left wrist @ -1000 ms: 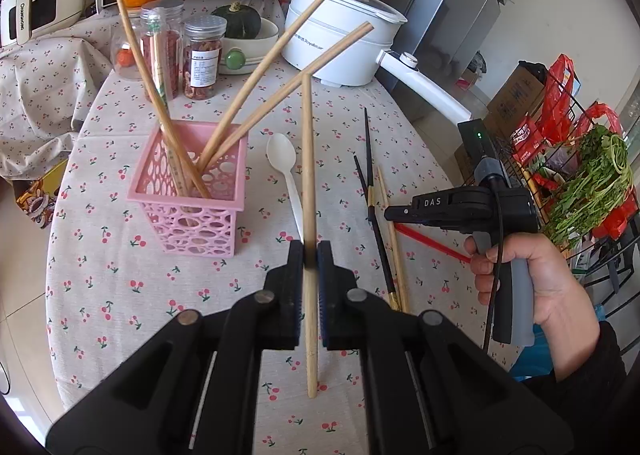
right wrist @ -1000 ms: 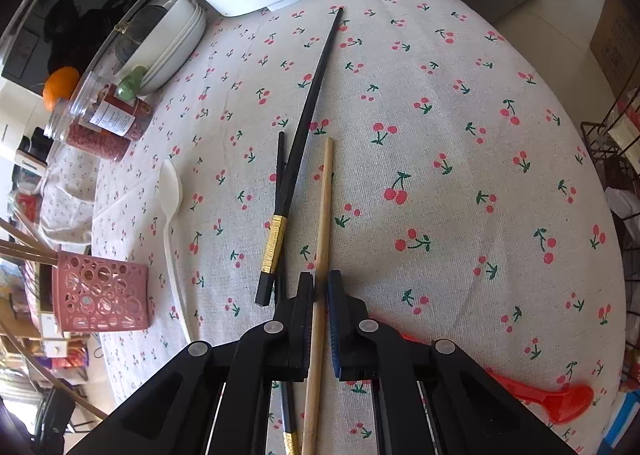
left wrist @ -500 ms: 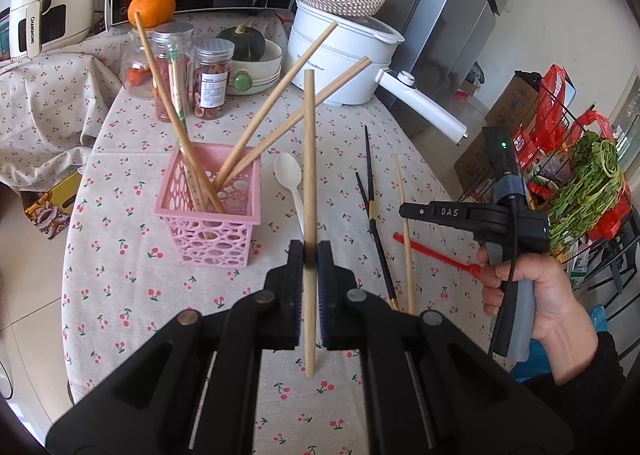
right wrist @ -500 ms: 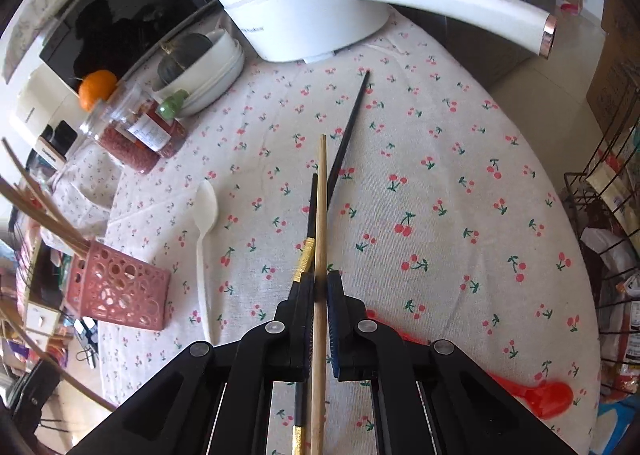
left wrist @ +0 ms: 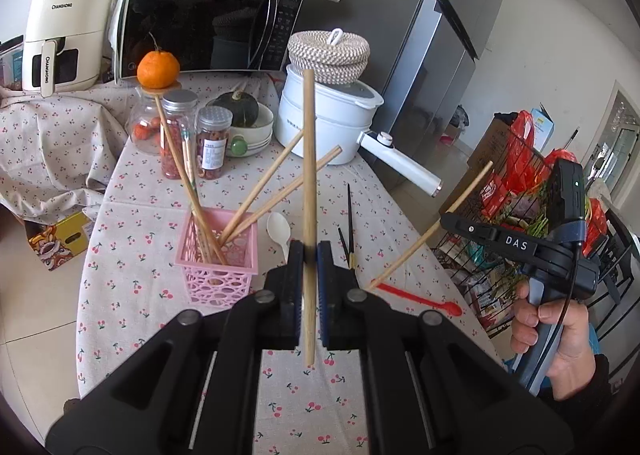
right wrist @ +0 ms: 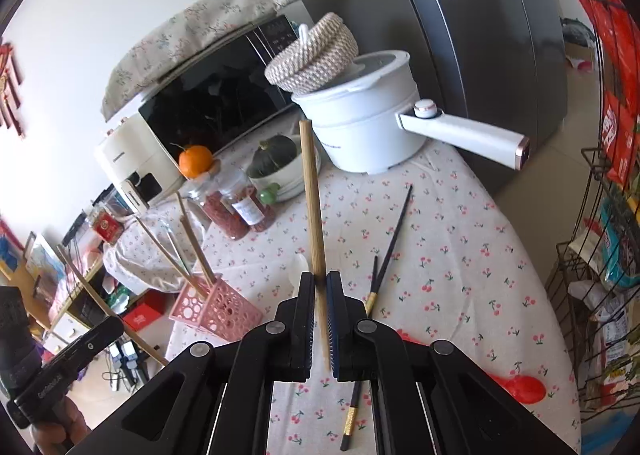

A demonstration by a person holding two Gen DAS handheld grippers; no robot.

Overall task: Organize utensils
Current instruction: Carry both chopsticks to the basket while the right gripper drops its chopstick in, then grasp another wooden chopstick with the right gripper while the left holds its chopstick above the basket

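My left gripper (left wrist: 309,255) is shut on a wooden chopstick (left wrist: 308,159) that stands nearly upright above the table. The pink basket (left wrist: 218,267) sits just left of it and holds several wooden chopsticks. My right gripper (right wrist: 320,287) is shut on another wooden chopstick (right wrist: 312,199), raised off the cloth. In the left wrist view, that second chopstick (left wrist: 432,231) slants in the air at the right. Two black chopsticks (right wrist: 394,231), a white spoon (left wrist: 279,229) and a red spoon (right wrist: 520,387) lie on the tablecloth.
A white pot (left wrist: 328,123) with a long handle, spice jars (left wrist: 212,143) and a bowl with a squash (left wrist: 244,123) stand at the table's far end. A wire rack (left wrist: 520,183) of groceries stands beyond the right edge. A microwave (left wrist: 200,23) is behind.
Both grippers have risen. The right one lifted its wooden chopstick off the cloth and tipped it upward. The left one carried its chopstick higher, still beside the basket.
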